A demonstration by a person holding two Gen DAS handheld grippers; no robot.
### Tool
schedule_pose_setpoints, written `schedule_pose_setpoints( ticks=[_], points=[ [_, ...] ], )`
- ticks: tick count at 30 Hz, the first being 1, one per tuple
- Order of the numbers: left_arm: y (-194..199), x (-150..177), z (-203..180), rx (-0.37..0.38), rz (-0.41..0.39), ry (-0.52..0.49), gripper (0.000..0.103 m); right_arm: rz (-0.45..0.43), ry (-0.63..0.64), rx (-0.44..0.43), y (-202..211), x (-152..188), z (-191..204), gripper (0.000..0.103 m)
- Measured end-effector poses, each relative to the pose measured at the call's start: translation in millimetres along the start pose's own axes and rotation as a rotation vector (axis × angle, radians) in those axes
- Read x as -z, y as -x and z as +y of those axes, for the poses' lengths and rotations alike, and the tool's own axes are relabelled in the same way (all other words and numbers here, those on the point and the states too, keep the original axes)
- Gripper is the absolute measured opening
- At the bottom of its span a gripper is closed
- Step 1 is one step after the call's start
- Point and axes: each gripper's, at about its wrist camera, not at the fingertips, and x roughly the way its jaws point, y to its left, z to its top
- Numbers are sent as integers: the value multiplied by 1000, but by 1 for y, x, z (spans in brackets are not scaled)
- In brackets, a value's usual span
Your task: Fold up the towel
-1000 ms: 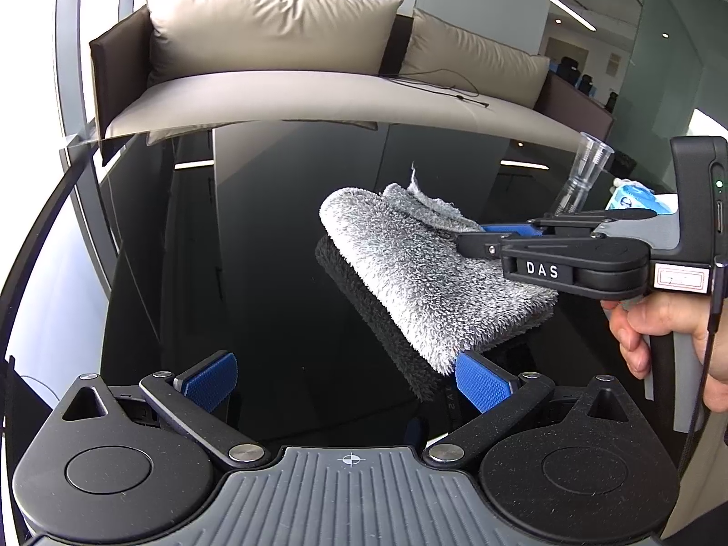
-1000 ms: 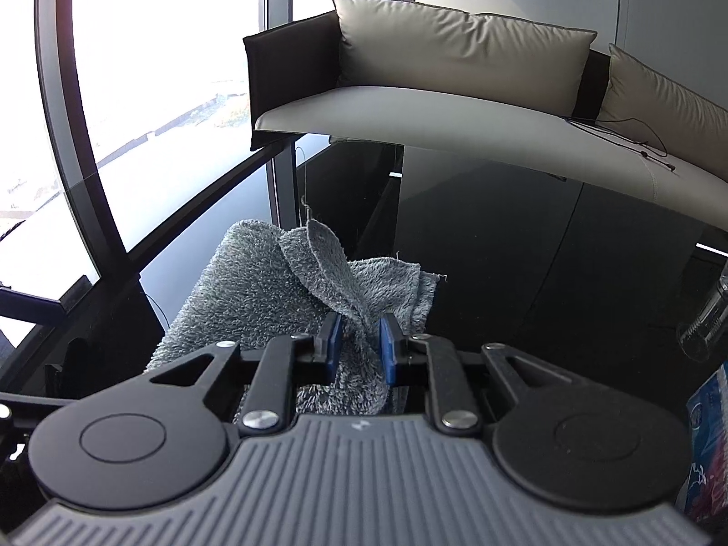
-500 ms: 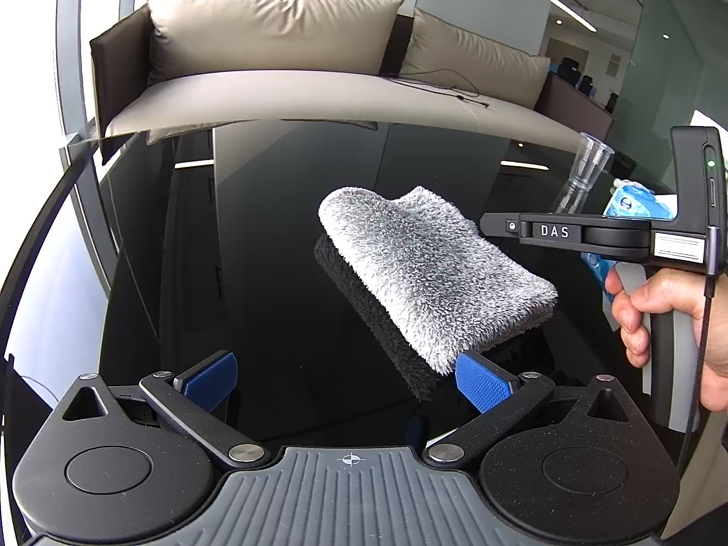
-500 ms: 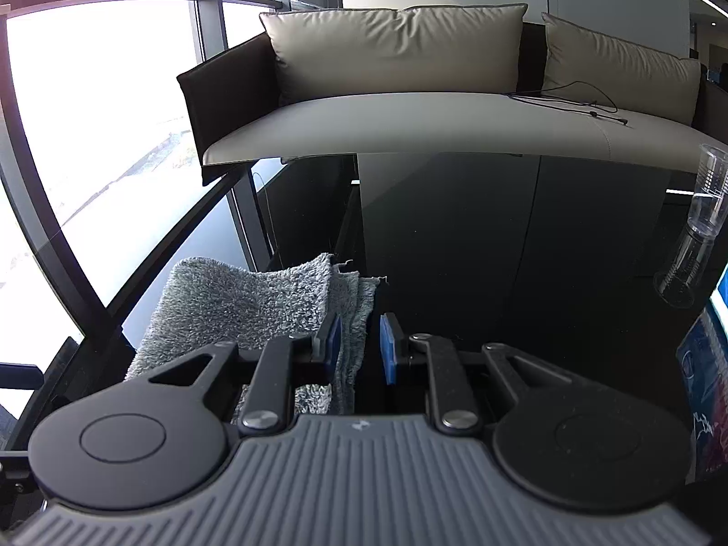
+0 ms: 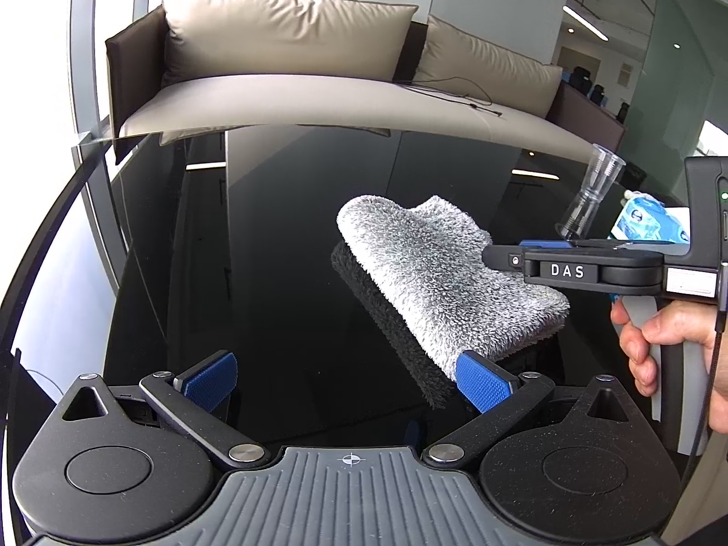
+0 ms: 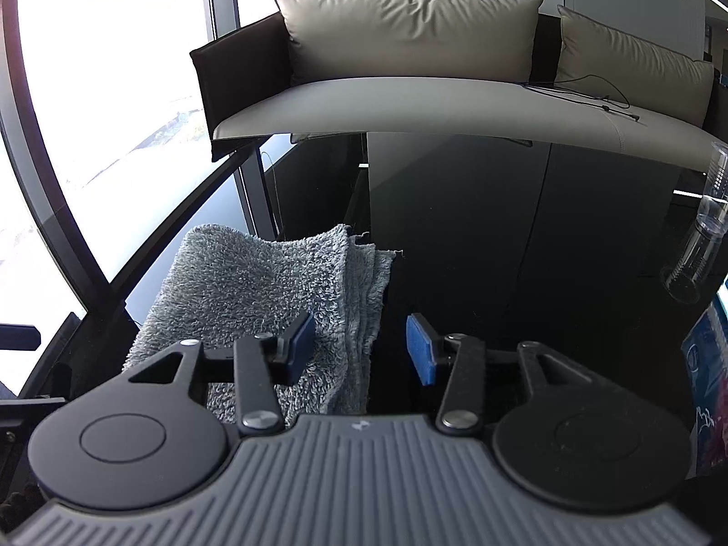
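Towel lies folded on the dark surface, long axis near-to-far; right tool has just been opening over its edge layers, nothing gripped; left tool gapes apart near its near end

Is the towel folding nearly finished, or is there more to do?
Nearly finished, I think. The grey towel already lies folded in layers on the black glass table. The right claw has just been opening, its pads clear of the cloth. The left claw is open, holding nothing. Perhaps only pulling both away remains.
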Motion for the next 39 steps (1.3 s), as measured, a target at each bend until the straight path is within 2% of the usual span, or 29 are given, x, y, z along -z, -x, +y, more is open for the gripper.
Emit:
schedule_pose_setpoints(
  ticks=[4, 8, 19, 21, 26, 32, 39],
  points=[
    [1, -1, 3, -3, -2, 8, 102, -6, 7, -11, -3, 1, 6, 47],
    [1, -3, 5, -6, -2, 16, 102, -5, -27, -41, -5, 1, 3, 40],
    [4, -4, 11, -21, -11, 29, 102, -12, -51, -62, -4, 3, 18, 40],
    [5, -5, 13, -29, -14, 38, 102, -8, -80, -79, -4, 3, 23, 40],
    [8, -7, 22, -59, -23, 60, 102, -11, -52, -126, -2, 3, 39, 40],
    [10, -9, 33, -71, -30, 83, 102, -20, -32, -56, 4, 3, 33, 40],
    [12, -10, 33, -70, -36, 84, 102, -28, -27, -35, 8, 7, 30, 40]
  ],
)
